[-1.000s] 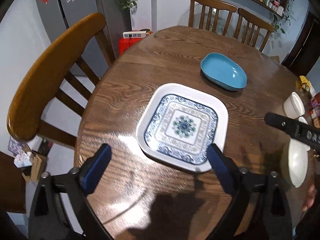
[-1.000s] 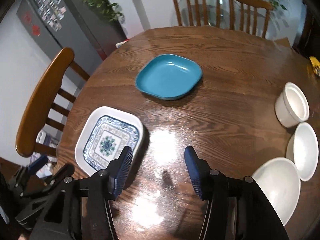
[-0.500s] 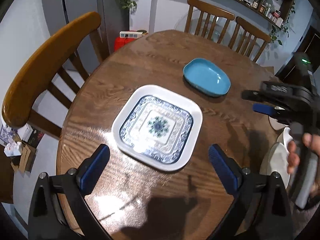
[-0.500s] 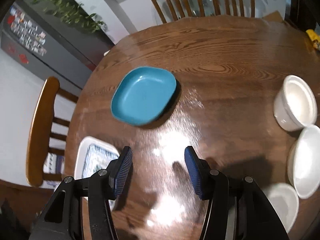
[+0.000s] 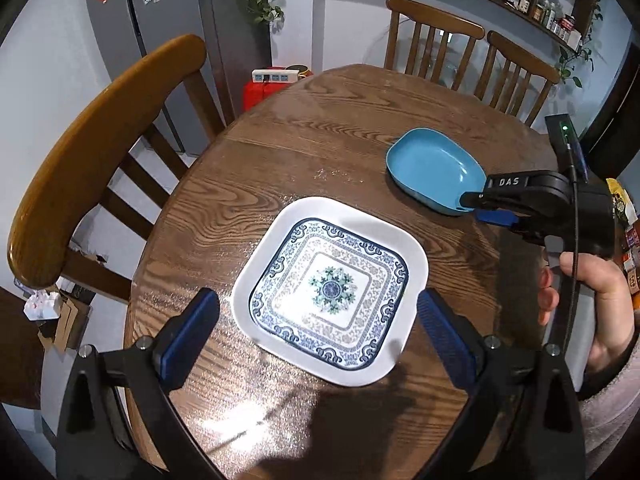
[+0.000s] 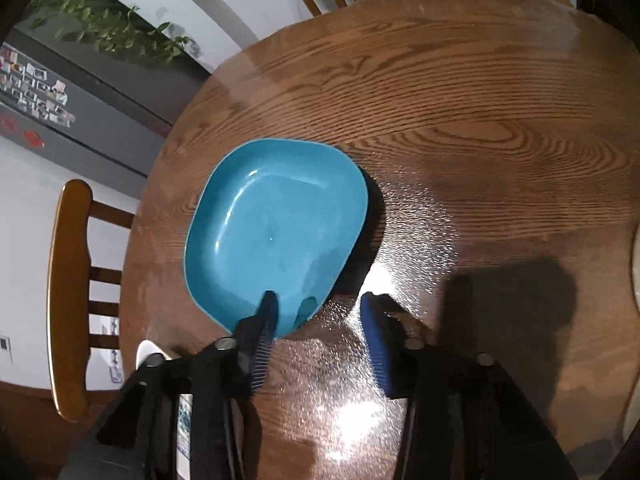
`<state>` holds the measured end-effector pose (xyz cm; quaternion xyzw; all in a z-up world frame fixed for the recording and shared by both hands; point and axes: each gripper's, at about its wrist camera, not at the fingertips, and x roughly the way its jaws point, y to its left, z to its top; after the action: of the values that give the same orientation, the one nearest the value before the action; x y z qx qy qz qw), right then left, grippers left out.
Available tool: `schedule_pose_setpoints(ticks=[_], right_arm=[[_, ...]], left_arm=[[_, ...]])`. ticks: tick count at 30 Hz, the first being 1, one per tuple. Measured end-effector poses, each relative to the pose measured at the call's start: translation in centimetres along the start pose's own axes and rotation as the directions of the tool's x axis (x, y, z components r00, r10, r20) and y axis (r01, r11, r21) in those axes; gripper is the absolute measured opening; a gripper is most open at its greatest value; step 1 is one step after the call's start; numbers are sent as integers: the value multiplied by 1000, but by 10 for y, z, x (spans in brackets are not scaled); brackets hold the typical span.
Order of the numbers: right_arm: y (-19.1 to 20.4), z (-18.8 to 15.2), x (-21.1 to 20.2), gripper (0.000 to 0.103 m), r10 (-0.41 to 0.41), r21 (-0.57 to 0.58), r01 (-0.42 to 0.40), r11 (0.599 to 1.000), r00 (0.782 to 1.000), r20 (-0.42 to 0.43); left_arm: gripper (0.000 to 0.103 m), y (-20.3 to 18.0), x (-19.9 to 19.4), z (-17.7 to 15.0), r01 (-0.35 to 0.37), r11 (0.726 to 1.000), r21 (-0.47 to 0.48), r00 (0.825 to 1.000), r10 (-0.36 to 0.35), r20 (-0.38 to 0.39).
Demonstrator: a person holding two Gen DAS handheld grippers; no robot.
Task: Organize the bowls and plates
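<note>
A white square plate with a blue pattern lies on the round wooden table. My left gripper hovers over the plate's near side, open, with nothing between its fingers. Farther back sits a blue plate, seen close up in the right wrist view. My right gripper straddles the blue plate's near rim, one finger inside the rim and the other outside over the table. Its jaws are closing, and a gap still shows between the outer pad and the rim. From the left wrist view, the right gripper is at the blue plate's right corner.
Wooden chairs stand at the left and at the back. The rim of a white bowl shows at the right edge. A person's hand holds the right gripper. A corner of the patterned plate lies near the table's left edge.
The right gripper has come down and forward onto the blue plate's near rim, and its jaws have narrowed. The left gripper has shifted slightly, still open over the patterned plate.
</note>
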<state>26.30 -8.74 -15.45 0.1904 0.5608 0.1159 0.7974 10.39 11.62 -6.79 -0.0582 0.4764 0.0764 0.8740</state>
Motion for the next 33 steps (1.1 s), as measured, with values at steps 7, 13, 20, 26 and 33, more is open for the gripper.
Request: schedule_pose_setpoints(ticks=[7, 13, 20, 26, 33], right_arm=[[-2, -2, -7, 3, -70, -17, 70, 997, 998, 7], [-13, -11, -37, 3, -174, -86, 174, 981, 985, 4], [-37, -22, -48, 3, -260, -128, 250, 960, 964, -64], [-52, -26, -50, 3, -280, -196, 255, 947, 953, -113], [-71, -28, -53, 3, -254, -213, 223, 951, 958, -134]], left_arm=[[99, -3, 6, 1, 28, 999, 20, 999, -29, 25], [97, -11, 27, 8, 73, 997, 39, 997, -72, -5], [91, -48, 40, 11, 122, 983, 135, 992, -117, -44], [61, -80, 58, 2, 189, 962, 198, 978, -166, -126], [52, -106, 74, -2, 241, 949, 203, 960, -202, -194]])
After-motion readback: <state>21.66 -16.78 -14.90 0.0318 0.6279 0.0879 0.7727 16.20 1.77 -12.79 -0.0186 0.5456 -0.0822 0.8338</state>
